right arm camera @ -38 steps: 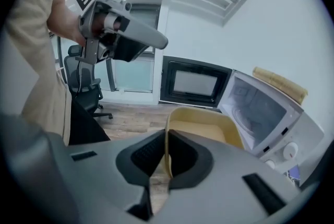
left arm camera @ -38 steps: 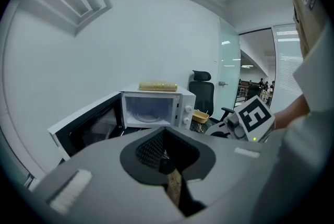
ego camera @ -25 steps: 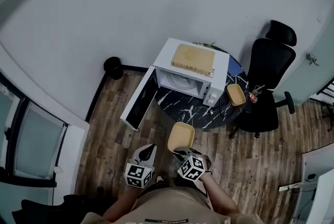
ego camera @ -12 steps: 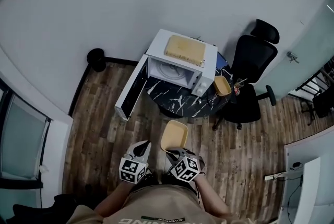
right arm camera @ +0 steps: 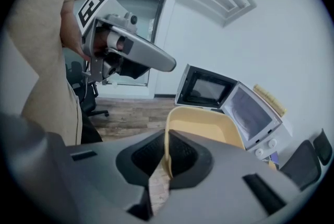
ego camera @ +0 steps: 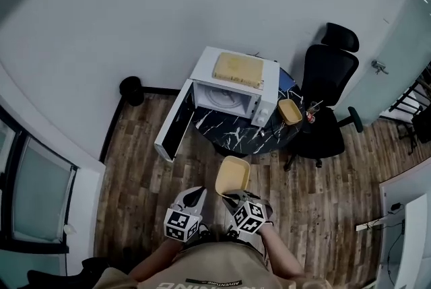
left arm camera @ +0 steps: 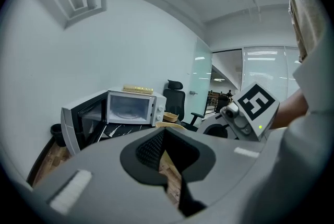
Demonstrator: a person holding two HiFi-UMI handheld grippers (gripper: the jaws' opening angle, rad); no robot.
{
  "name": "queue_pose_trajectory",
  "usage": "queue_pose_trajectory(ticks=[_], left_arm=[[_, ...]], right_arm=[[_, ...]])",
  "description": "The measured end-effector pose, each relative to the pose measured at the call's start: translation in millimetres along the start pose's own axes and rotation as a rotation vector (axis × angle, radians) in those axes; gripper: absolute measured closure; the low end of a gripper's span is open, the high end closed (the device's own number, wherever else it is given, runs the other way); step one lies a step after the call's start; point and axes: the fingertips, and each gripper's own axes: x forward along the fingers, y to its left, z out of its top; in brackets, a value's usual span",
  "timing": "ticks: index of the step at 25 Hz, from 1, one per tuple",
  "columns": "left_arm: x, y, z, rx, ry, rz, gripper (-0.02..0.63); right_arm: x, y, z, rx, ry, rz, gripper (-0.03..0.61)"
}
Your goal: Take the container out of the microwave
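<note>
**Container out and carried clear of the microwave**

The right gripper (right arm camera: 166,161) is clamped on the near rim of the yellow container (right arm camera: 209,125), the wall pinched between its pads. The left gripper (left arm camera: 164,135) has its jaws together with nothing between them and hangs just beside the right one. In the head view the container (ego camera: 232,175) is held over the wooden floor, between the person and the near edge of the dark marbled table (ego camera: 236,136), apart from it.

On the table's far side stands the white microwave (ego camera: 232,89), its door (ego camera: 174,127) swung wide and its cavity empty. A second yellow container (ego camera: 290,111) sits at the table's right edge, beside a black office chair (ego camera: 330,99).

The removal looks done. What remains is probably a set-down, which calls for keeping the one-sided grip level.

Over the past second the clamp and the container's place before the body are unchanged. Only the room has slid in the head view, and the door has stayed open.
</note>
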Motion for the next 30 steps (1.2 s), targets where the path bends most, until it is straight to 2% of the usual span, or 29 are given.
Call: queue_pose_trajectory(ticks=[8,17,30], left_arm=[[0.4,-18.7,19.7,0.050,-0.026,-0.009,0.606],[5.9,-24.8,30.5,0.068,-0.046,0.011,0.606],[21.6,-39.9,22.4,0.053,-0.025,0.013,0.606]], right_arm=[[-12.7,-5.9,8.0,-0.006,-0.042,-0.028,0.568],[-27.2,-18.6,8.1,-0.004,-0.065,-0.052,0.568],[-30.2,-15.5,-7.2,-0.031,-0.049,0.009,0.568]])
